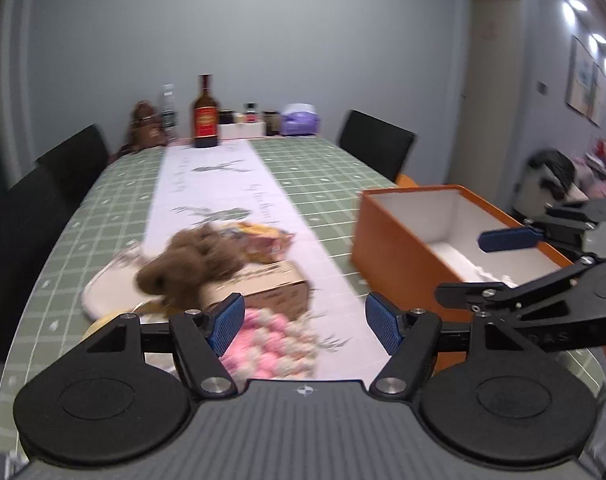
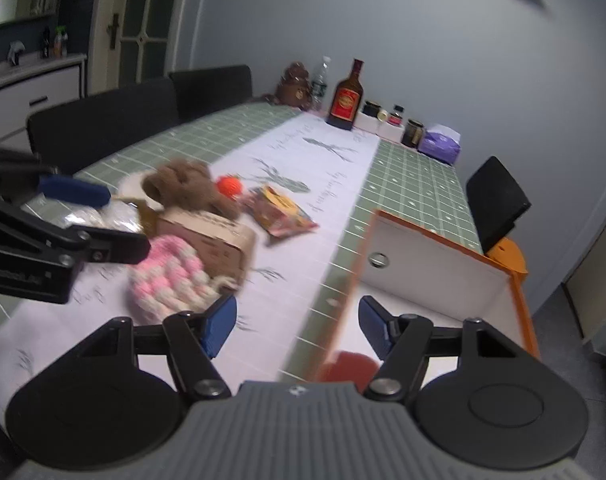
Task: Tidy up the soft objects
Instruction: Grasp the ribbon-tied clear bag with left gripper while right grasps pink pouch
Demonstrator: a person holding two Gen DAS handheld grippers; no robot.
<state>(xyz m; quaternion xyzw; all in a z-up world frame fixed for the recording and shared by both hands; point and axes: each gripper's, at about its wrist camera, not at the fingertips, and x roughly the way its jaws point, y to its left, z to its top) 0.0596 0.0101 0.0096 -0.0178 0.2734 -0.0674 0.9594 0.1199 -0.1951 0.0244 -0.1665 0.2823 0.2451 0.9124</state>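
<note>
Both tools are spread wide with nothing in them right now. The left tool (image 1: 303, 322) hangs over the near end of the counter (image 1: 115, 208), and the pink-and-white crocheted yarn piece (image 1: 269, 340) sits right under its blue pads, pretty much touching the small brown cardboard box (image 1: 263, 286) behind it. The fuzzy brown plush toy (image 1: 191, 266) is flopped on top of that box, with a crinkly orange snack packet (image 1: 263, 240) just beyond the box. The right tool (image 2: 297, 326) is over the near edge of the open orange box with a white inside (image 2: 435, 264), which stands to the right of the cardboard box. There's something reddish low in it, too blurry to call. My guess is the yarn piece goes first: it looks feather-light and squishy, no risk of breaking, but loose knit can snag or slip out, so I'd pinch deep into the thick middle rather than the fringe. The plush looks just as light; grab the body, not a limb.
</note>
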